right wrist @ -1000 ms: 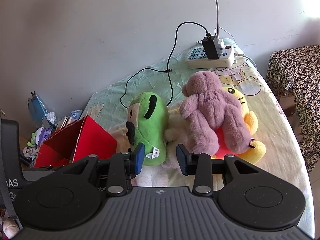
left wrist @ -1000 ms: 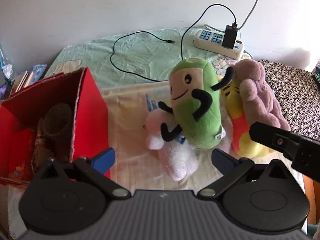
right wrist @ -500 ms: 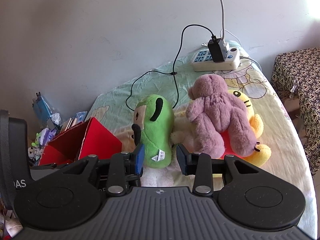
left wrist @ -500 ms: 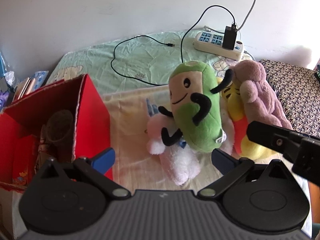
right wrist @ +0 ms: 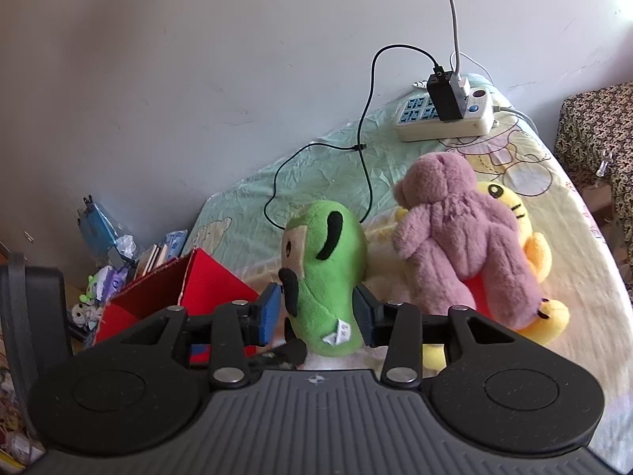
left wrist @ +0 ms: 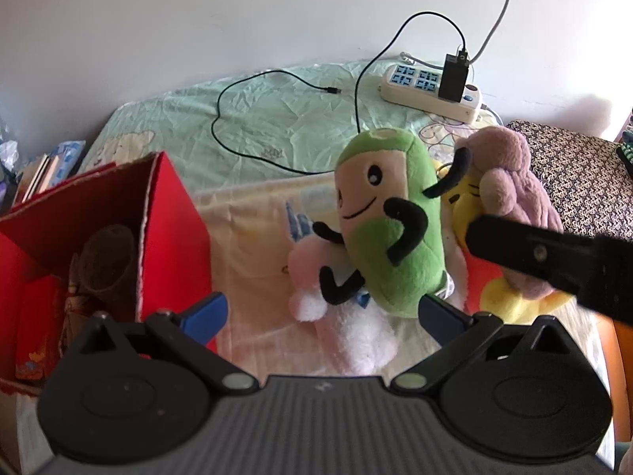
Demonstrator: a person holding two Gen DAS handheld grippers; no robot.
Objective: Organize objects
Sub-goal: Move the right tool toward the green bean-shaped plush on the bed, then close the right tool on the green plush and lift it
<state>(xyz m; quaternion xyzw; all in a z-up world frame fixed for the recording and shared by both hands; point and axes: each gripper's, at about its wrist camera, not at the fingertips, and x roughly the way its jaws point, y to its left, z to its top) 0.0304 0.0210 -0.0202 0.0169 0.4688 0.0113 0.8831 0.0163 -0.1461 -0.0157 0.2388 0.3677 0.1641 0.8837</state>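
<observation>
The right hand-held gripper (right wrist: 316,318) is set around the lower body of the green plush toy (right wrist: 324,277), one blue pad on each side. The pads seem to touch the fabric, though whether they are pressing cannot be told from this angle. A second ago the pads stood closer together and in front of the toy; they have since been spread and brought forward to straddle it. The toy is approached at its narrow lower end, probably because that part fits between the pads and lets it be lifted clear of its neighbours.

The left hand-held gripper (left wrist: 322,314) is held wide apart and empty, low over the bed (left wrist: 277,118), between the red box (left wrist: 170,217) and the pile of toys. Its view has been brought slightly closer to the pile than before. It is likely kept there ready to steady the box or take the next toy.

The green plush toy leans on a pink and white plush (left wrist: 348,328), with a purple teddy bear (right wrist: 455,233) lying over a yellow plush (right wrist: 534,249) just beside it. The red box stands open to the left, with something brown already inside, so it is judged to be the place for the toys. A power strip (right wrist: 443,118) and a black cable (left wrist: 245,126) lie farther back by the wall.
</observation>
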